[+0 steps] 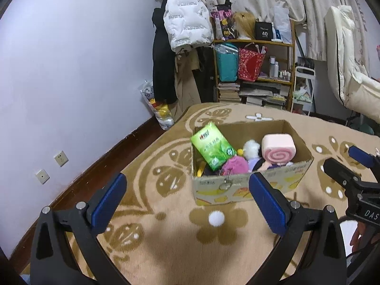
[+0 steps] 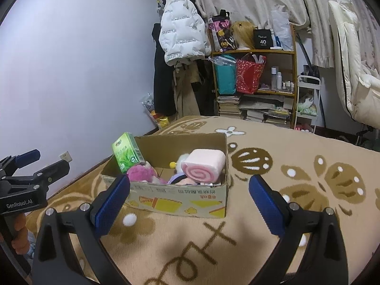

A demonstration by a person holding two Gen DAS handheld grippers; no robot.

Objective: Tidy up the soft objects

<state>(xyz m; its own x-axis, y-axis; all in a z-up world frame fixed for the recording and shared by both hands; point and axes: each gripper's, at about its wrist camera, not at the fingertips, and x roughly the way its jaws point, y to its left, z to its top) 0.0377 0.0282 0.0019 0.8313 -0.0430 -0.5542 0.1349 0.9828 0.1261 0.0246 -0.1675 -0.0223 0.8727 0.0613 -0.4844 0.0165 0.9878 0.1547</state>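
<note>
A cardboard box (image 1: 247, 187) stands on the beige patterned carpet. It holds a green tissue pack (image 1: 212, 148), a pink swirl-roll cushion (image 1: 279, 150), a white plush (image 1: 251, 149), a magenta plush (image 1: 235, 165) and other soft toys. A white pompom (image 1: 216, 218) lies on the carpet in front of the box. My left gripper (image 1: 187, 199) is open and empty, above the pompom. My right gripper (image 2: 190, 199) is open and empty, near the box's front wall (image 2: 180, 199). The pompom also shows in the right wrist view (image 2: 129, 219), as do the tissue pack (image 2: 127, 152) and the roll cushion (image 2: 204, 168).
A wooden shelf (image 1: 255, 71) with bags, books and bottles stands behind the carpet, beside hanging coats (image 1: 185, 19). A white padded chair (image 1: 349, 66) is at the right. A plastic bag (image 1: 154, 104) leans on the lilac wall at the left. Curtains hang behind.
</note>
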